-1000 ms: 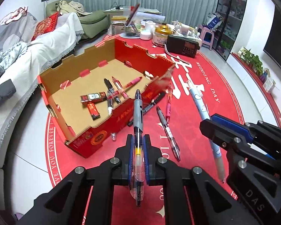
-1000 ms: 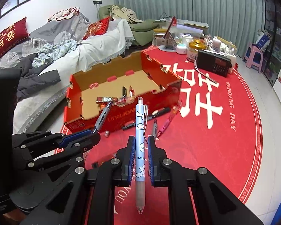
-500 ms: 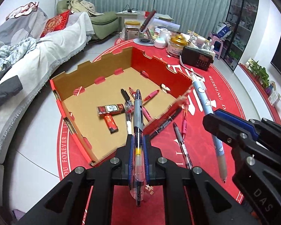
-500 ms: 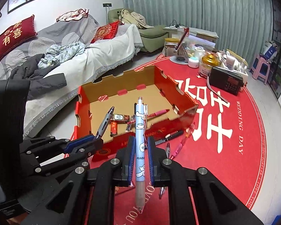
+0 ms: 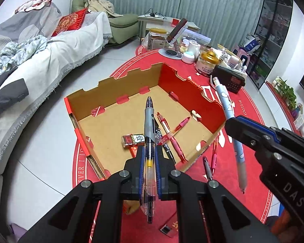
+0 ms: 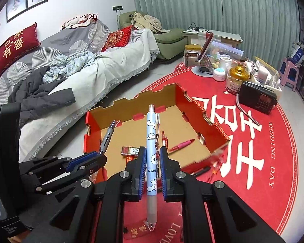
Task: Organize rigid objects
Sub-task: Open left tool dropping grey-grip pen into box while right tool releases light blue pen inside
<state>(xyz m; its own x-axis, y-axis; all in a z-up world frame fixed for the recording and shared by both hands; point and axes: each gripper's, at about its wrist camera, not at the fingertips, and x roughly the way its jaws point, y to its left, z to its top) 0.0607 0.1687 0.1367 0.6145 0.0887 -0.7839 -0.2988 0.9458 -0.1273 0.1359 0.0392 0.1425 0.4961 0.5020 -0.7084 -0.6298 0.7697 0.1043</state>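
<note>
Clamping a grey pen (image 5: 148, 121) along its length, the left gripper (image 5: 148, 158) was closed on the clear lower barrel, so that the grey upper half projected forward past the fingertips and the tip end trailed back between the arms of the tool. This lengthwise grip was judged to have been chosen so that the pen could be dropped flat into the box (image 5: 119, 85) once the jaws were parted. The right gripper (image 6: 153, 162) was likewise clenched on a blue pen (image 6: 151, 133), held in the same lengthwise manner, with the clip end forward and the frosted tip end hanging back below the pads. Both pens were carried above the open box, whose cardboard floor lay directly ahead of and below each tool. Red and pink pens (image 5: 172, 135), a black pen and a small wrapped packet (image 5: 132, 139) were already laid on that floor, which suggested that the box served as the collecting place. Further pens (image 5: 207, 163) were left on the red mat (image 5: 223, 178) just outside the near wall of the box, between the two tools, so the task was judged unfinished. The grey pen was seen over the near middle of the box; the blue pen was seen to its right in the left view, near the right wall.
</note>
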